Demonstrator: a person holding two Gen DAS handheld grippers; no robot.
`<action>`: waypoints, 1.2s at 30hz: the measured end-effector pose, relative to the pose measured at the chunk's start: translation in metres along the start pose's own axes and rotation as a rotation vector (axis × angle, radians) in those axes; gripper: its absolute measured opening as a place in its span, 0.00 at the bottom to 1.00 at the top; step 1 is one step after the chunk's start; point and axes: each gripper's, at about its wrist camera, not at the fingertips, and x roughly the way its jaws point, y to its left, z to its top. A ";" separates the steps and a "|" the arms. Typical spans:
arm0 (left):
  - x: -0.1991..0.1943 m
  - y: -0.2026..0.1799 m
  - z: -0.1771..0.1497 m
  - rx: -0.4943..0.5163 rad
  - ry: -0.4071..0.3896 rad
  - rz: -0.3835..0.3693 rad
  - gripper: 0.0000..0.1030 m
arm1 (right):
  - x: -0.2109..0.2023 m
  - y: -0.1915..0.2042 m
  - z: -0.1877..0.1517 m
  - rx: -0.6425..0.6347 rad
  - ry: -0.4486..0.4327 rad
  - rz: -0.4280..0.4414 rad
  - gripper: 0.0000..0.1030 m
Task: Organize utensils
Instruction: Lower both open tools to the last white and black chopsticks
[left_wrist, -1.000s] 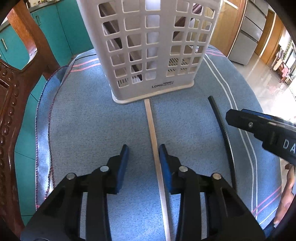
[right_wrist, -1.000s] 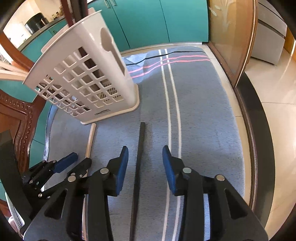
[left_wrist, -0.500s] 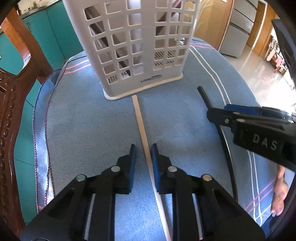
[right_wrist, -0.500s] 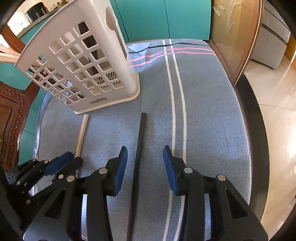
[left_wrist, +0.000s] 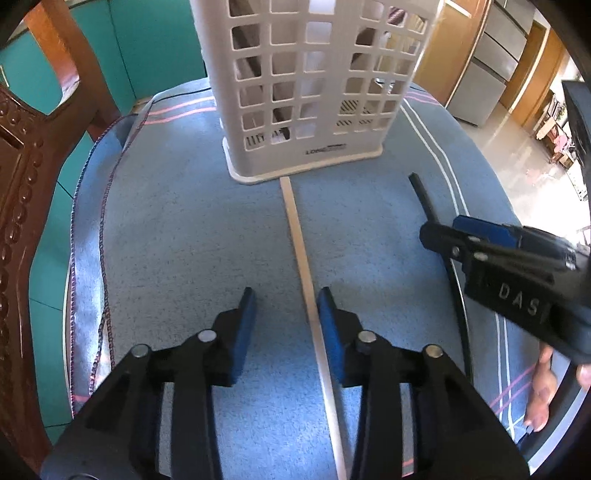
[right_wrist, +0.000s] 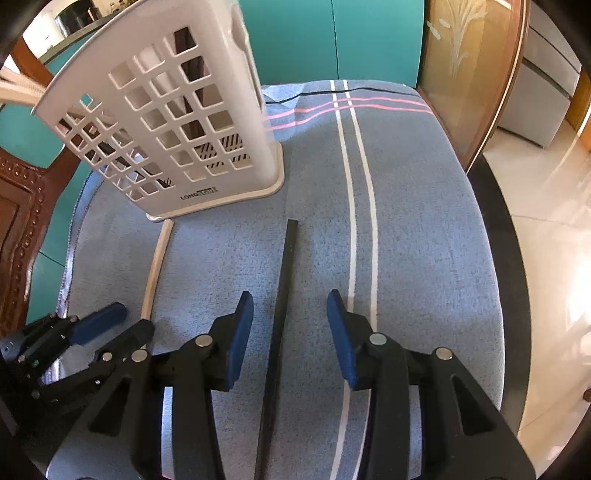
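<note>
**Two chopsticks before the basket**

A pale chopstick (left_wrist: 301, 251) lies with its far tip at the white basket (left_wrist: 314, 74); the left gripper (left_wrist: 286, 314) straddles it, jaws just reopened, not gripping. The black chopstick (right_wrist: 282, 295), farther from the basket, lies between the right gripper (right_wrist: 290, 317)'s parted jaws.

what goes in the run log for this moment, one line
left gripper: just reopened over pale chopstick, not gripping | right gripper: open over black chopstick | basket: upright
</note>
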 end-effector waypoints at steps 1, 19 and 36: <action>0.001 0.001 0.001 -0.006 0.000 -0.001 0.40 | 0.000 0.002 -0.001 -0.007 -0.002 -0.007 0.40; 0.029 0.009 0.051 -0.078 -0.041 0.090 0.54 | 0.002 0.001 -0.006 -0.060 -0.038 -0.078 0.40; 0.031 0.006 0.058 -0.072 -0.050 0.108 0.54 | 0.016 0.004 0.001 -0.110 -0.055 -0.129 0.52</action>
